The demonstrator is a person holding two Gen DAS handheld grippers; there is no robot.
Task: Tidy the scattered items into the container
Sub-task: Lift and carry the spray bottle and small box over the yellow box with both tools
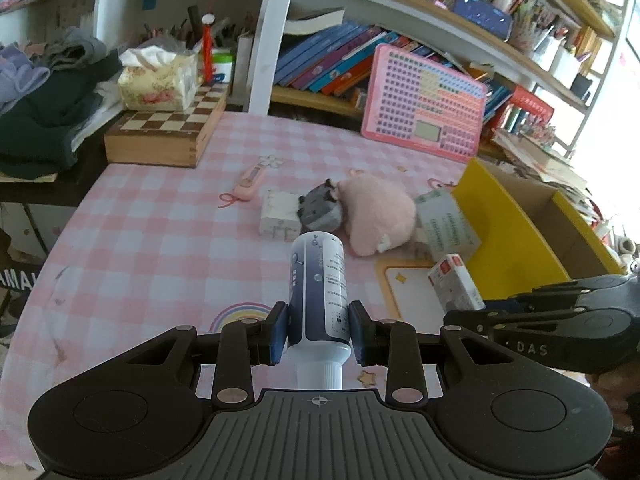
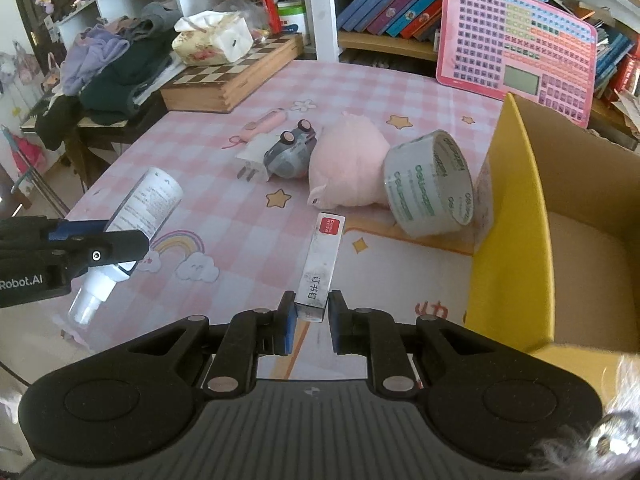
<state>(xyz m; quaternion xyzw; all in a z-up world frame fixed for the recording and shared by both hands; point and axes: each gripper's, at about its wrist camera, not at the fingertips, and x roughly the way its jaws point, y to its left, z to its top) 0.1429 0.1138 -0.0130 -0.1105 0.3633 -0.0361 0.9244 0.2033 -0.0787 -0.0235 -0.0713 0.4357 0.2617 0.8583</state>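
Note:
My left gripper (image 1: 319, 330) is shut on a blue-and-white spray bottle (image 1: 318, 288), held above the pink checked tablecloth; it also shows in the right wrist view (image 2: 148, 208). My right gripper (image 2: 311, 316) is shut on the near end of a small white staple box with a red end (image 2: 322, 264), also visible in the left wrist view (image 1: 456, 284). The yellow cardboard box (image 2: 516, 208) stands open at the right. On the table lie a pink plush (image 2: 348, 168), a tape roll (image 2: 430, 184), a grey toy car (image 2: 290, 152), a white plug (image 2: 252, 160) and a pink cutter (image 2: 266, 120).
A chessboard case (image 2: 236, 76) with a tissue box (image 2: 212, 40) stands at the back left beside a pile of clothes (image 2: 116, 64). A pink keypad toy (image 2: 516, 44) leans on the bookshelf behind. The table's left edge drops off near the bottle.

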